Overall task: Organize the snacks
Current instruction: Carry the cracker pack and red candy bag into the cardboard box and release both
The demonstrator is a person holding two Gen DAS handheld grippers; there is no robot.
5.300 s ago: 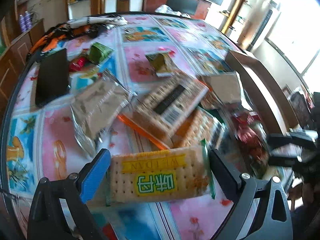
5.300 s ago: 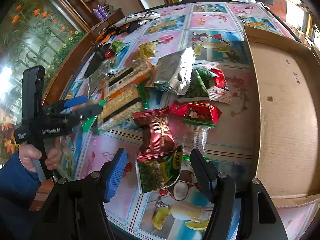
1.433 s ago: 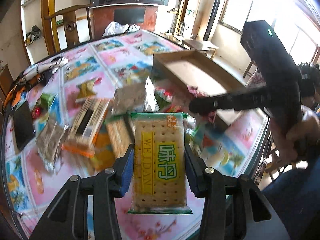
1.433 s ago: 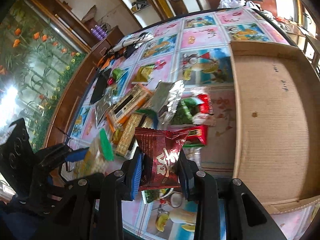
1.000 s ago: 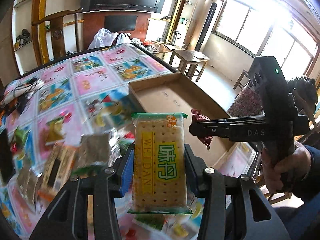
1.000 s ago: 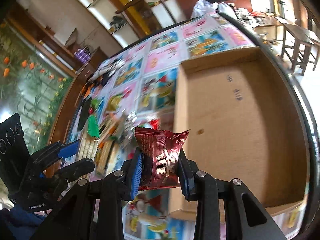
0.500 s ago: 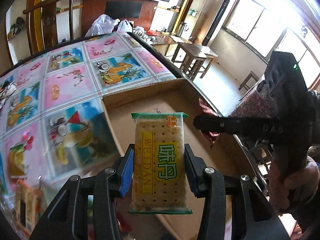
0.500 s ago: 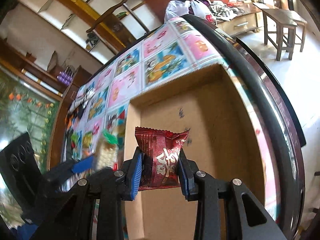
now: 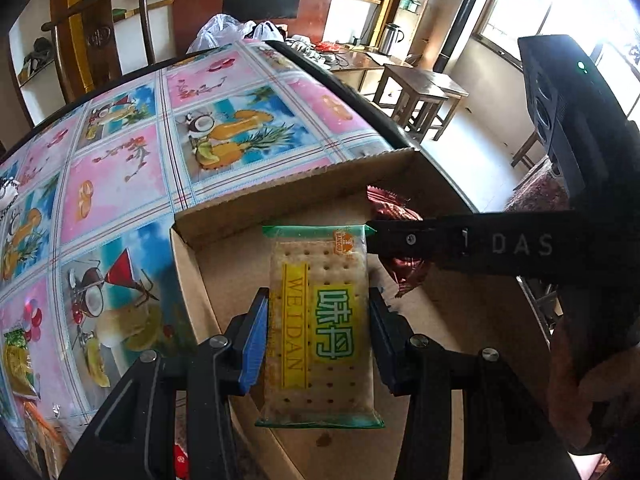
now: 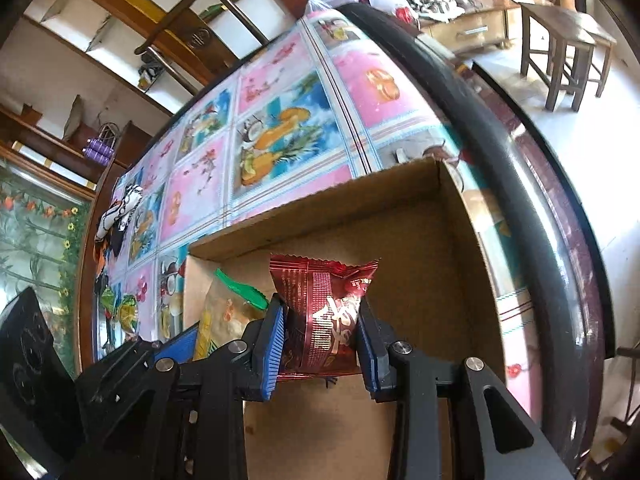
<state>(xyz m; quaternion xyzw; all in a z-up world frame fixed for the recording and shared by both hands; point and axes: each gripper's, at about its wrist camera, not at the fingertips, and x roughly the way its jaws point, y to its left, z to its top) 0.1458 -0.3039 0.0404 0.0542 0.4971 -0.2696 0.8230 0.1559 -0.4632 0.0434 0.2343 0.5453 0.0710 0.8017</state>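
Observation:
My left gripper [image 9: 318,322] is shut on a cracker pack [image 9: 318,320] with a green rim and yellow label, held over the far left part of the open cardboard box [image 9: 280,196]. My right gripper [image 10: 320,332] is shut on a dark red snack packet [image 10: 322,316], held over the same box [image 10: 460,240] near its far wall. In the left wrist view the right gripper's finger [image 9: 460,246] crosses from the right with the red packet [image 9: 394,208] behind it. In the right wrist view the cracker pack [image 10: 224,312] and left gripper [image 10: 176,346] sit just to the left.
The box lies at the right edge of a round table with a fruit-patterned cloth [image 9: 132,168]. A few snack packets [image 9: 18,360] remain at the far left. A wooden chair [image 9: 96,28] stands behind the table; stools [image 10: 568,36] stand on the floor to the right.
Both grippers have carried their packs from the snack pile across the table and lower over the box. The box now fills the lower part of both views.

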